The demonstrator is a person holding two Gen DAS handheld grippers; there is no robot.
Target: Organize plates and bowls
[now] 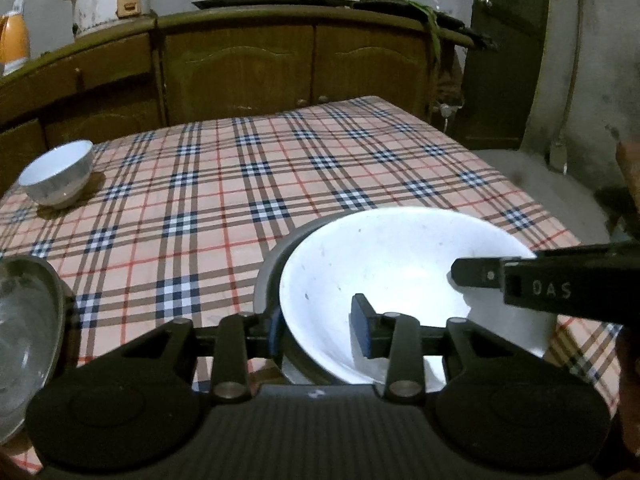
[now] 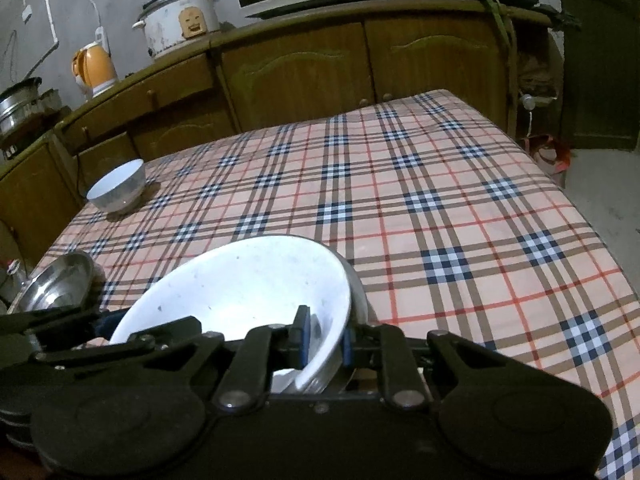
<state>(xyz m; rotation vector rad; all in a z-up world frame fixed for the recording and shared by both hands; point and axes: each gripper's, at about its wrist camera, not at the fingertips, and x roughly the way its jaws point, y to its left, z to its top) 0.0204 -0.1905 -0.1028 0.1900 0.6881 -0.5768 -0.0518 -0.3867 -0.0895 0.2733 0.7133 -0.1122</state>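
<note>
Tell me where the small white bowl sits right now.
The small white bowl stands alone at the far left edge of the checked tablecloth, close to the wooden cabinets, well beyond the big white bowl held by the right claw.

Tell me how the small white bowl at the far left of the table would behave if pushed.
The small white bowl looks glazed and rigid, so probably breakable. Its narrow foot under a wider rim suggests it could tip. On the checked cloth it would likely drag rather than slide.
</note>
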